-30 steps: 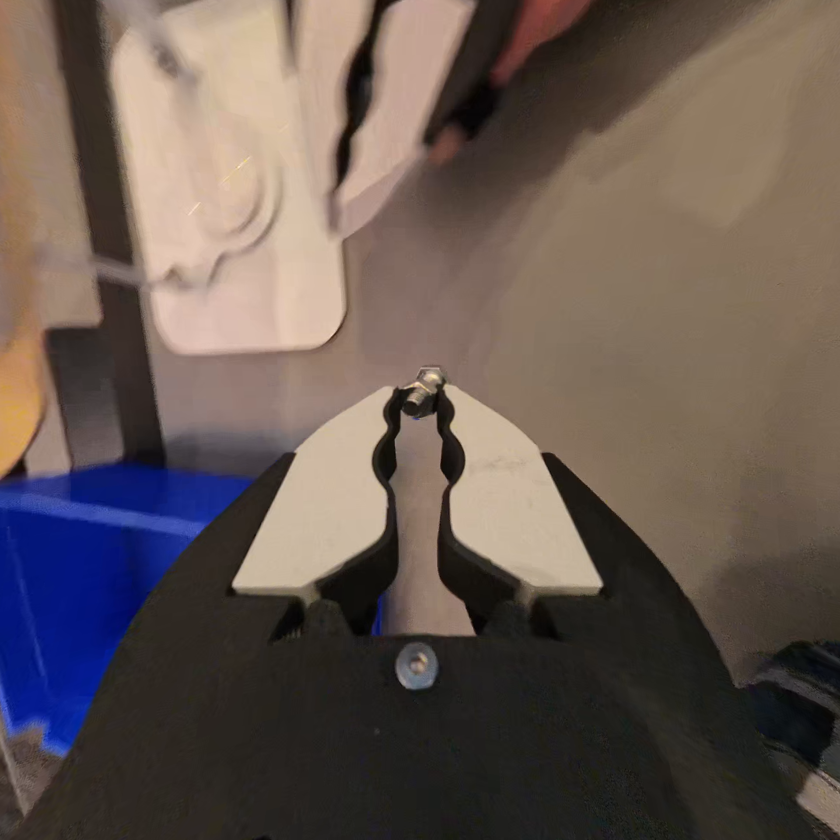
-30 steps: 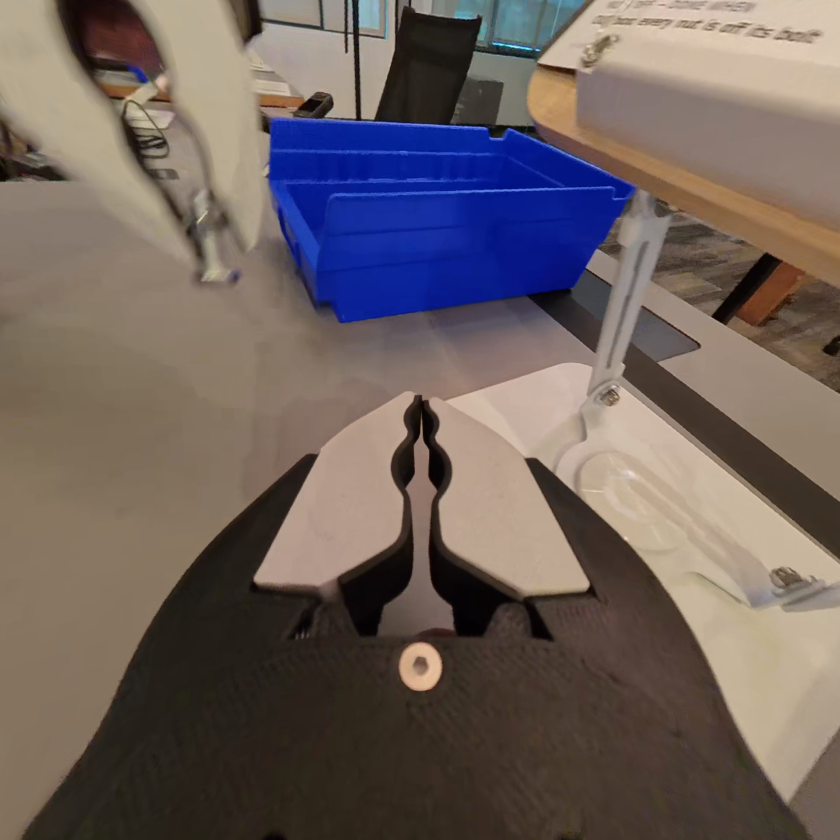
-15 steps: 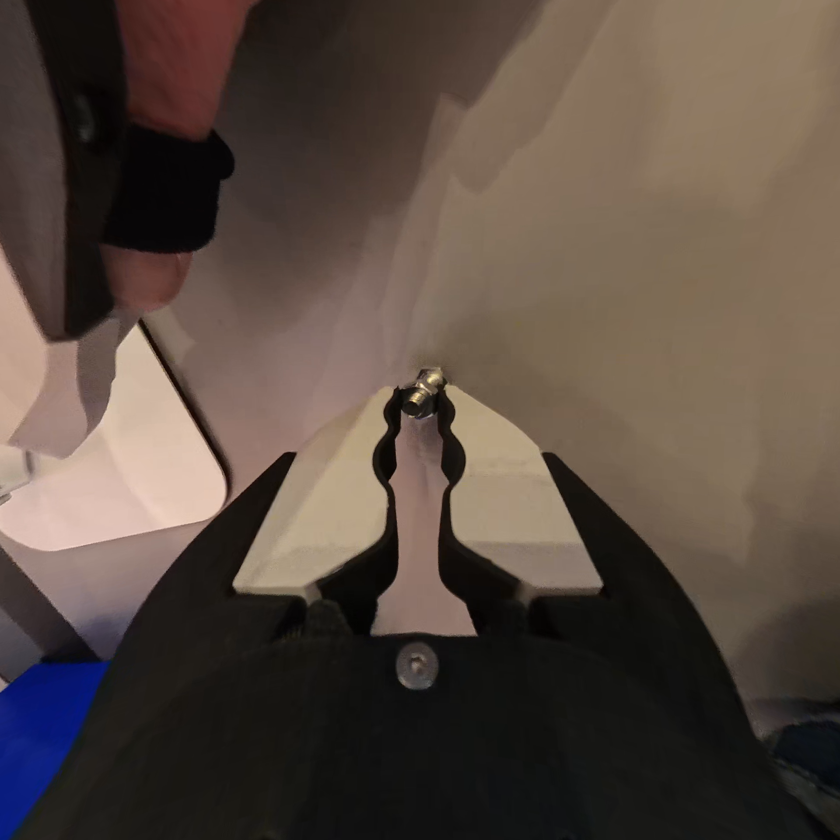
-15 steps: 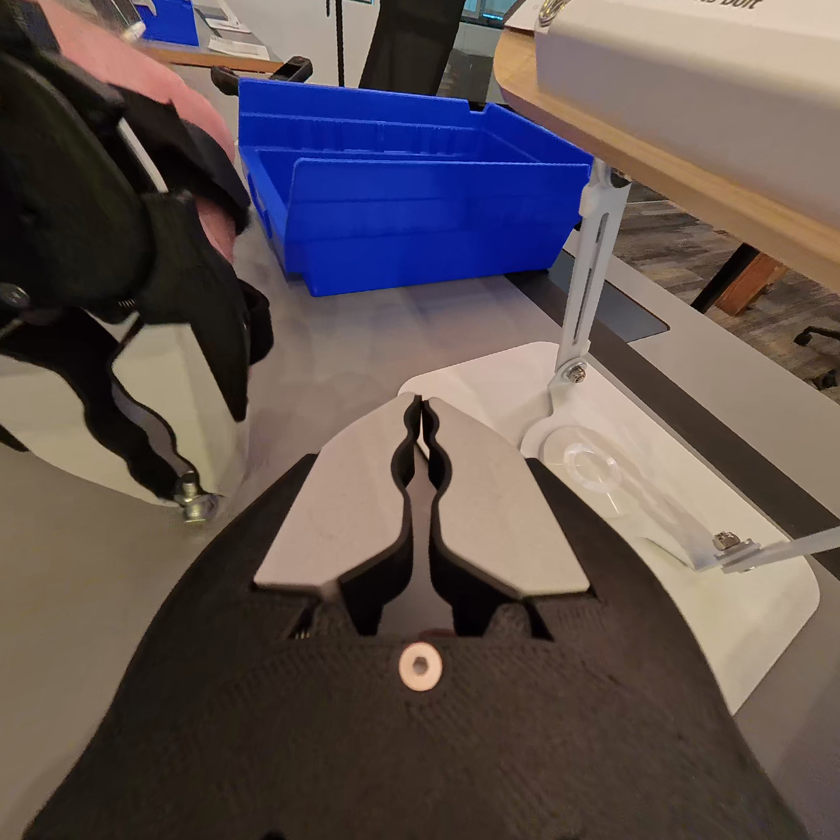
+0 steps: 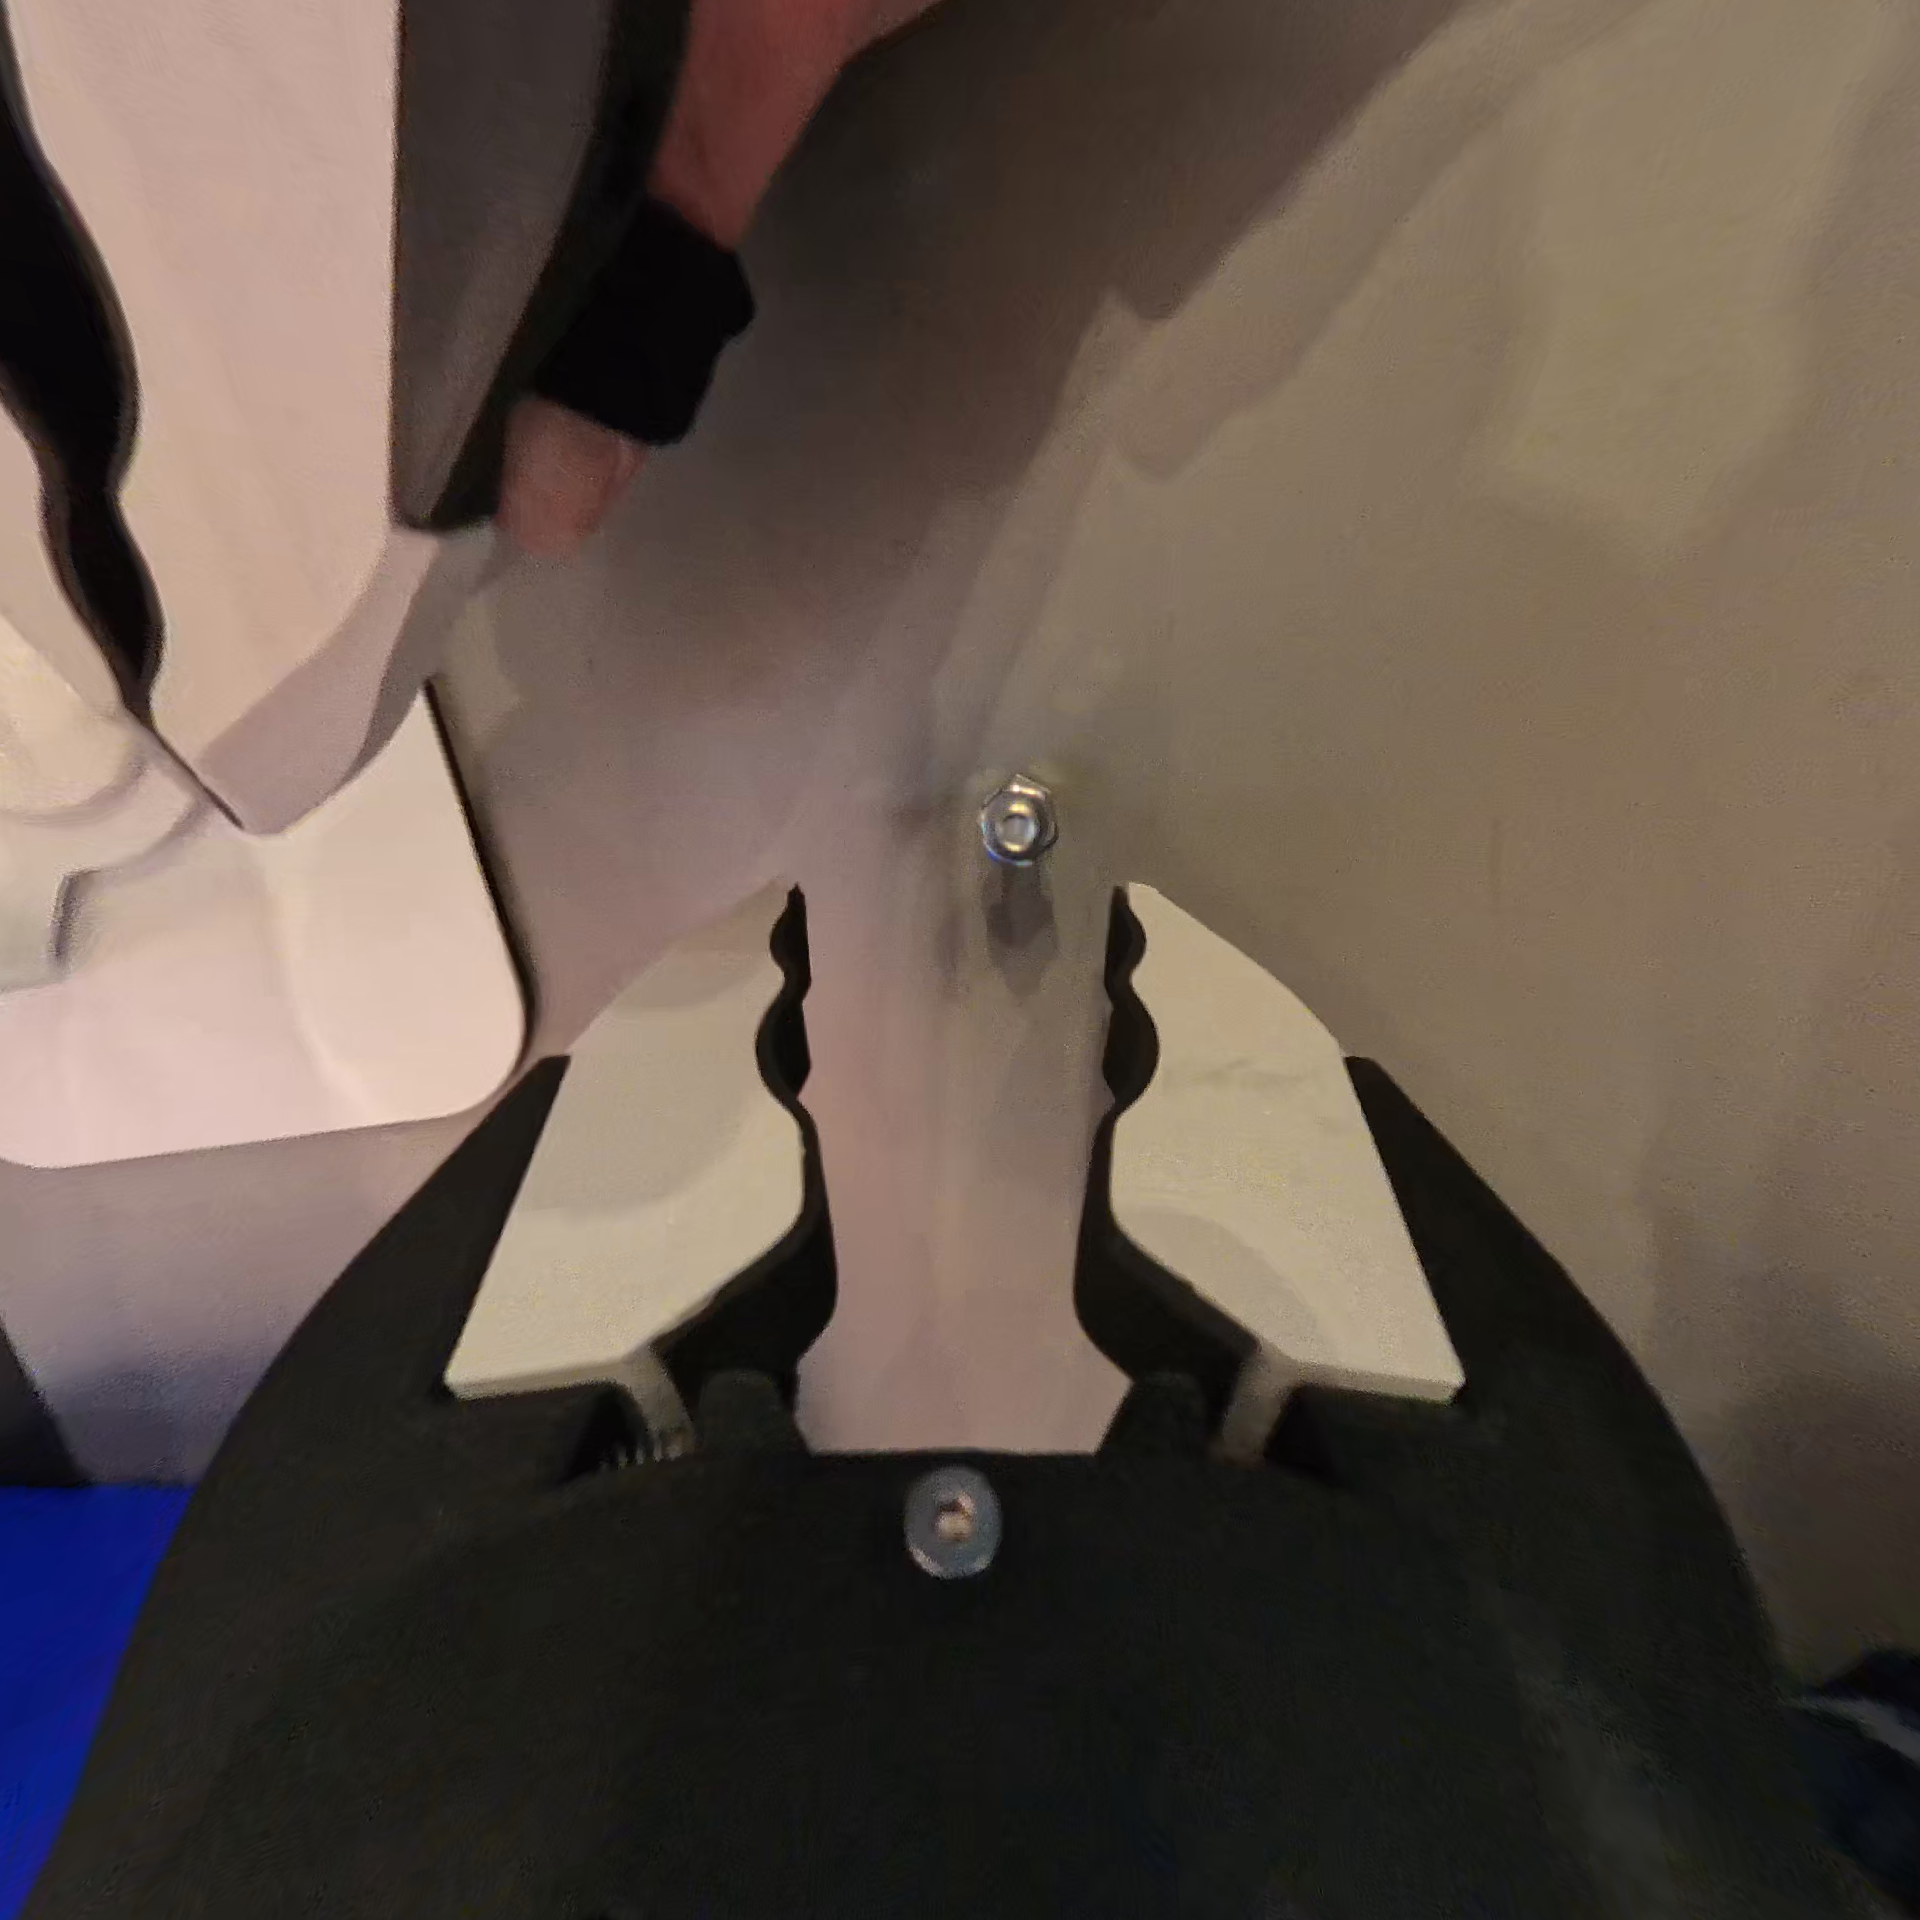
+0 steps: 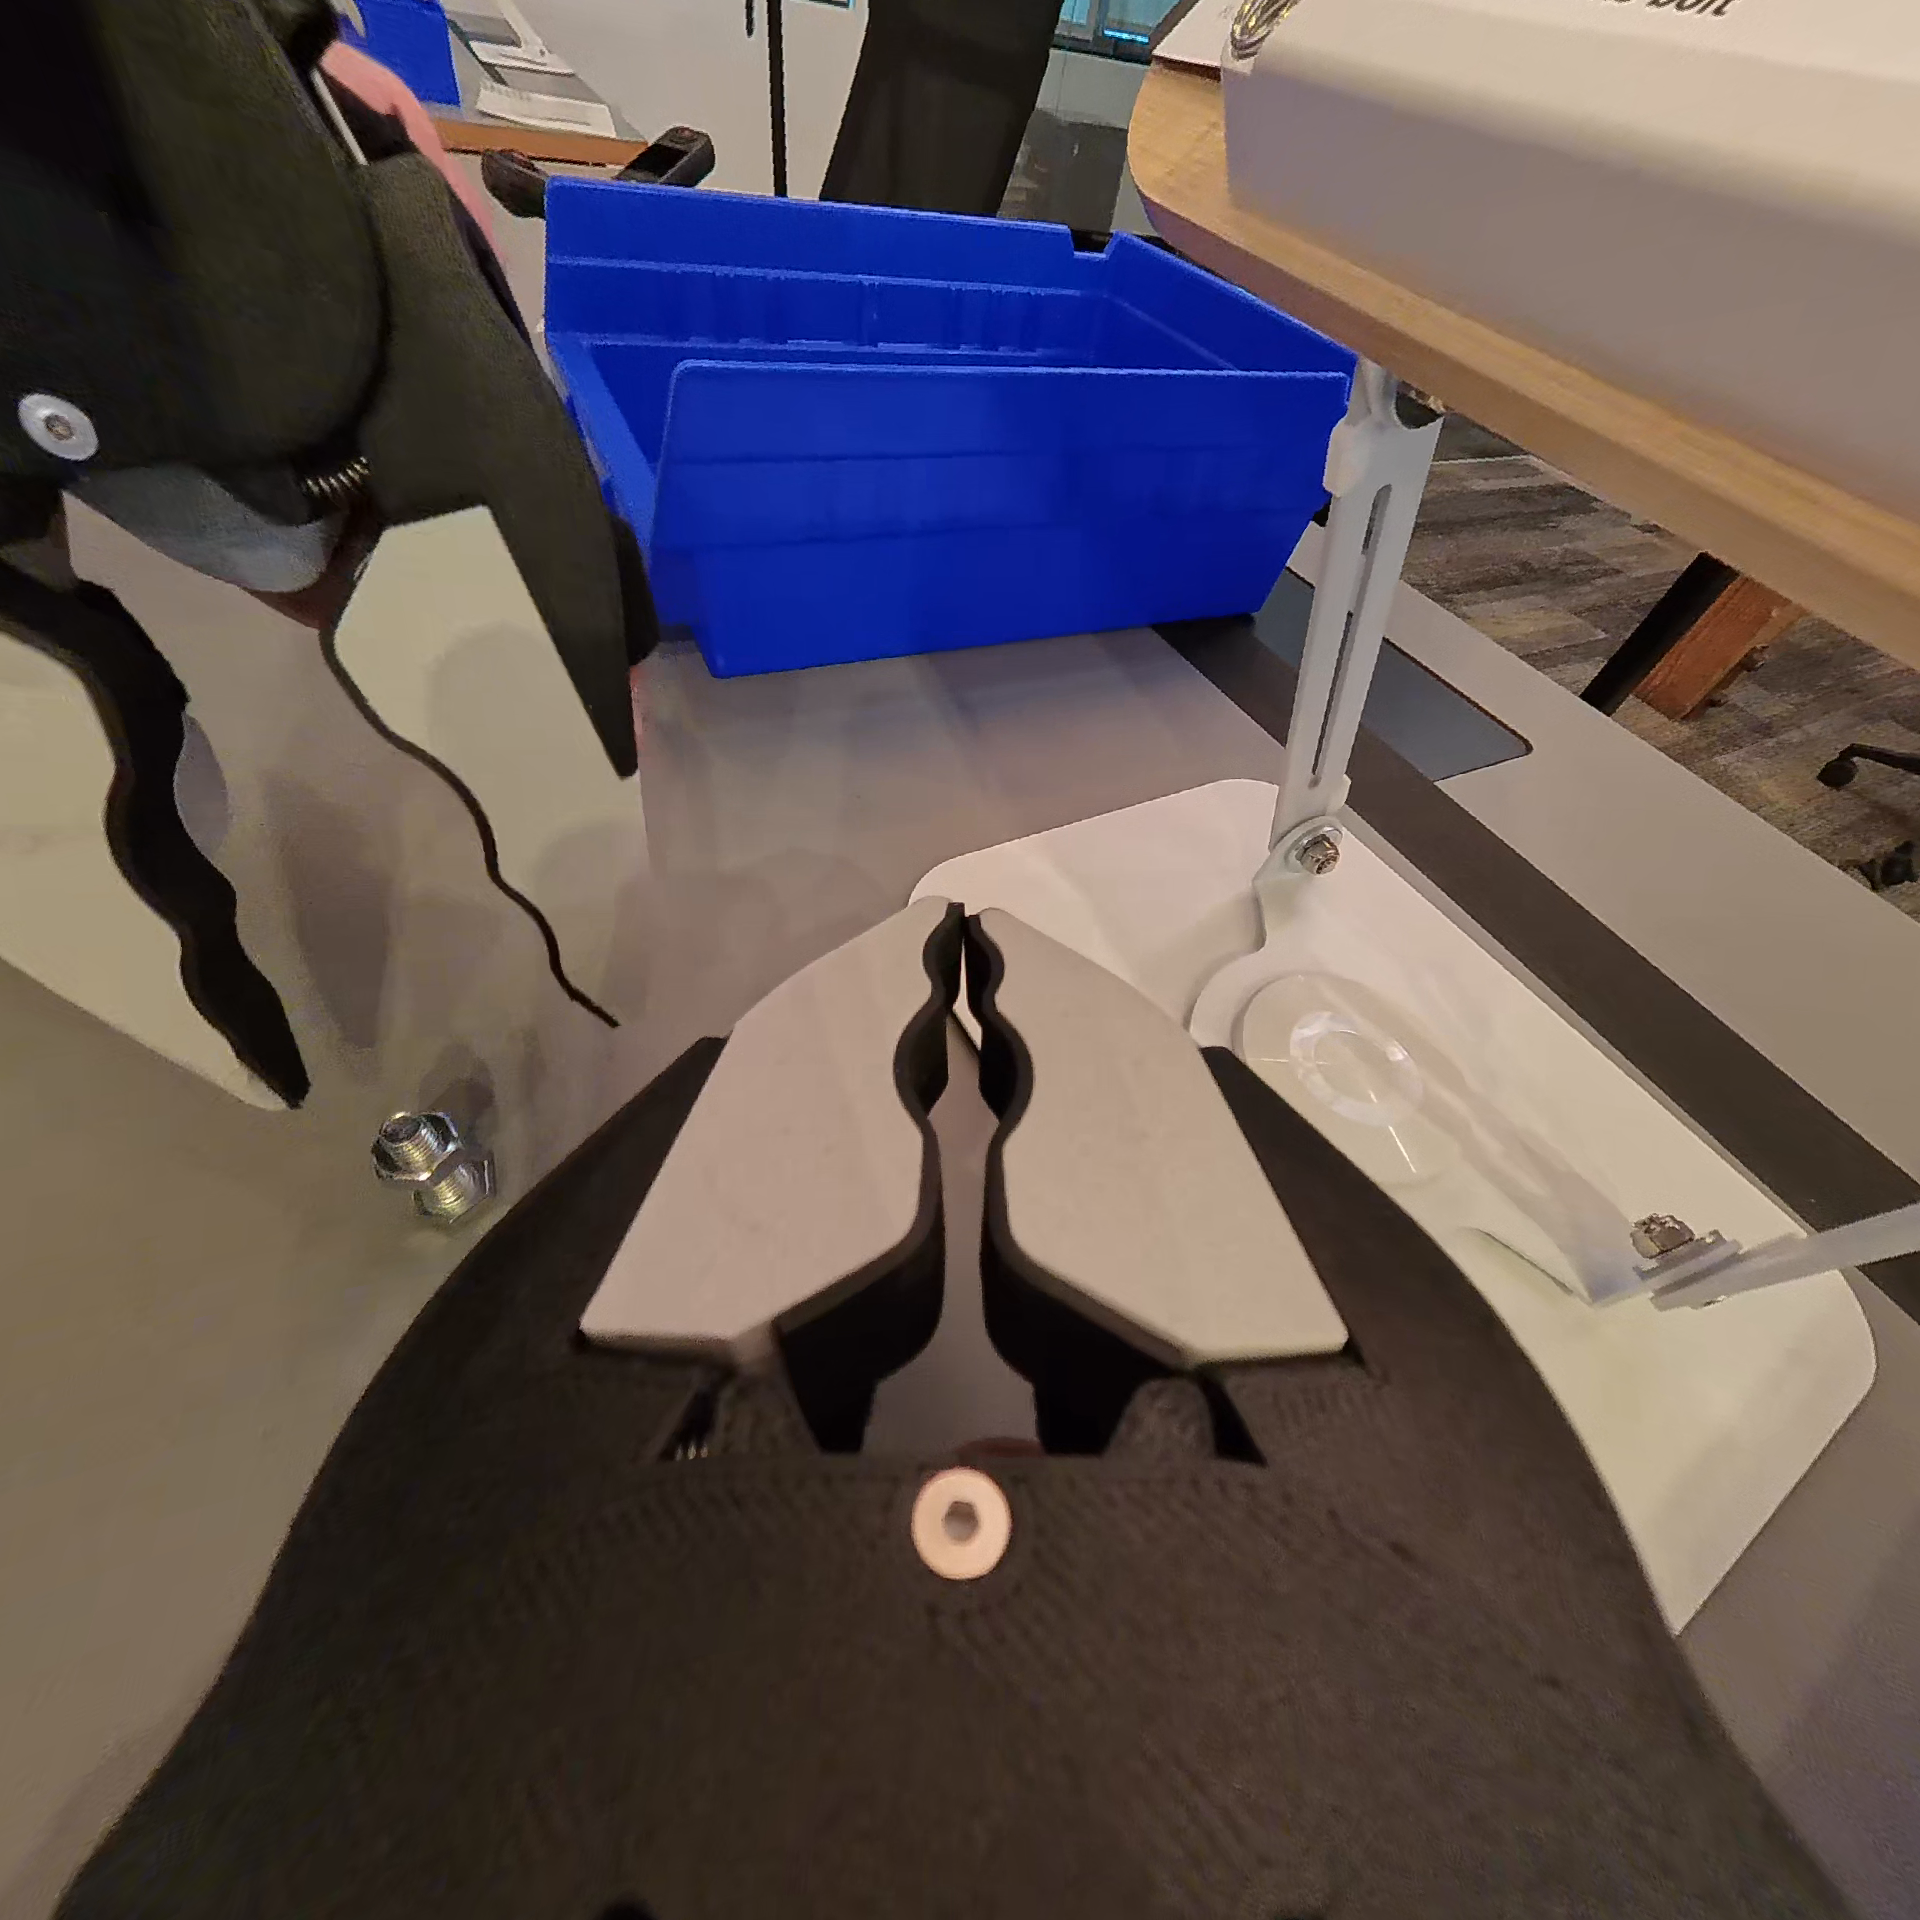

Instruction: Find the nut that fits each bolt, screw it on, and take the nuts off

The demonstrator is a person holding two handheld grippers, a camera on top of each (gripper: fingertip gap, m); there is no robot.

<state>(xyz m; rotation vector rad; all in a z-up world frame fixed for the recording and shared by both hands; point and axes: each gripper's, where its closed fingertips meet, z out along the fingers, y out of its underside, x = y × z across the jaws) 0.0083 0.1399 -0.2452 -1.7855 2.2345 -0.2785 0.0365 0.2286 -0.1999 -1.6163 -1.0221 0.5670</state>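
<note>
Standing bolt [image 5: 1018, 826] between spread fingers [image 5: 1195, 997]

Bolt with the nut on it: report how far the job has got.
Done: the bolt with its nut threaded on lies on the grey table. In hand: nothing; the left gripper is open above it, the right gripper shut and bare. Left: taking that nut off. Other bolts are not in view.

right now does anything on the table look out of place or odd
Nothing looks damaged or spilled. A bolt with its nut on lies loose on the grey table, just past the open left gripper. The right gripper is shut with nothing in it.
</note>
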